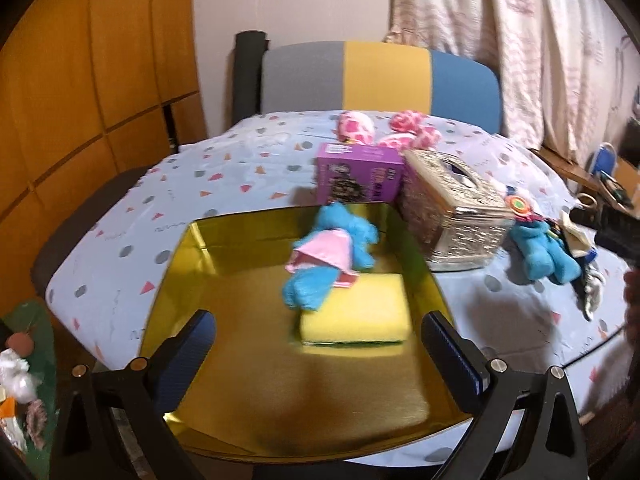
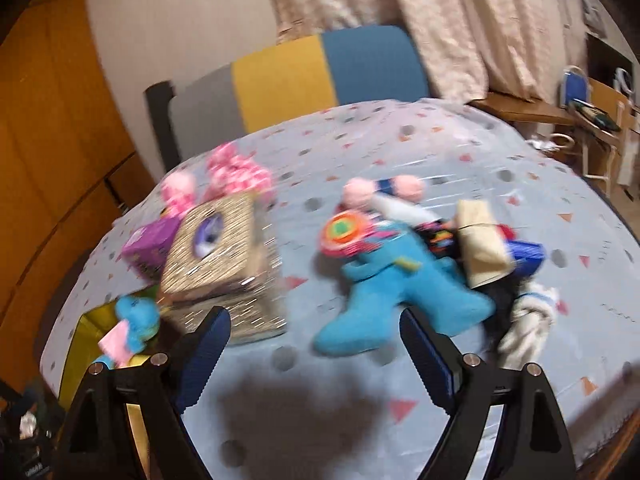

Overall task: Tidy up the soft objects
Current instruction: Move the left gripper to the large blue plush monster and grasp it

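A gold tray [image 1: 248,360] lies on the table in front of my left gripper [image 1: 320,344], which is open and empty above it. In the tray lie a yellow sponge [image 1: 356,312] and a blue plush toy in a pink dress [image 1: 328,252]. My right gripper [image 2: 316,344] is open and empty, hovering just before a second blue plush toy [image 2: 384,300] that lies on the tablecloth; this toy also shows in the left wrist view [image 1: 540,252]. A white knotted cloth [image 2: 528,324] lies right of it. Pink spotted plush toys [image 1: 404,132] sit at the far side.
A woven tissue box [image 1: 452,216] and a purple box [image 1: 360,176] stand behind the tray. A beige packet [image 2: 480,240] and small colourful items lie by the blue toy. A chair [image 1: 380,76] stands behind the table. Wooden cabinets are at left.
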The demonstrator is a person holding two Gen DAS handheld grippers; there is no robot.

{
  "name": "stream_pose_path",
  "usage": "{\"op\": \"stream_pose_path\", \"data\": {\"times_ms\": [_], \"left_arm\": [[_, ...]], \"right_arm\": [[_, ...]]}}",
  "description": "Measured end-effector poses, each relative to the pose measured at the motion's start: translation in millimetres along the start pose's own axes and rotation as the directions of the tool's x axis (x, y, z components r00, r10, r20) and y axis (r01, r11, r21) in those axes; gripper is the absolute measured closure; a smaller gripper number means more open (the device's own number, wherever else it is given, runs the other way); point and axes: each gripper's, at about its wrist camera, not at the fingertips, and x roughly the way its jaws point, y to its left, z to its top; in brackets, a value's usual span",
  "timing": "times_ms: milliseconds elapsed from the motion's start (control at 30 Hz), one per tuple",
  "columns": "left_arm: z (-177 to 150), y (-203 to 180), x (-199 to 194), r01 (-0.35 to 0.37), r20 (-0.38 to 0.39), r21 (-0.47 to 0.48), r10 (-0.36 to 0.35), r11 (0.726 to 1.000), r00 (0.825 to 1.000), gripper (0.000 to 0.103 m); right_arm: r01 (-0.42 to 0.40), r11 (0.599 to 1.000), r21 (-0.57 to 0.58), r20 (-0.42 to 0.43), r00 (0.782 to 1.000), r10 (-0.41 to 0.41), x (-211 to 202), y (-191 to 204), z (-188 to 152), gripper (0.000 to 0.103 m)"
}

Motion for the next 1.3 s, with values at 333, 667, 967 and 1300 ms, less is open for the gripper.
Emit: {"op": "stream_pose_path", "data": {"times_ms": [333, 667, 967, 1300], "left_arm": [[5, -44, 6, 0.097, -0.028, 0.094, -0.095, 0.991, 0.995, 0.000], [18, -95, 19, 0.274, -0.111, 0.146, -0.259, 0.951, 0.959, 0.004], [54, -183, 40, 0.414, -0.171, 0.237, -0.382, 0.879, 0.908, 0.010], [75, -283, 99, 0.508, -0.288, 0.295, -0.431, 0.809, 0.855, 0.031]], "right_arm": [[0.137, 0.977, 0.164, 0.073, 0.986, -0.151, -14, -95, 33, 0.015], [0.186, 0.890, 0.417, 0.056, 0.972, -0.229, -8, -173, 27, 0.015], [0.124, 0.846, 0.519, 0.050, 0.983, -0.174, -10, -193, 18, 0.015], [0.087, 0.825, 0.558, 0.038, 0.991, -0.130, -5, -200, 15, 0.015]]}}
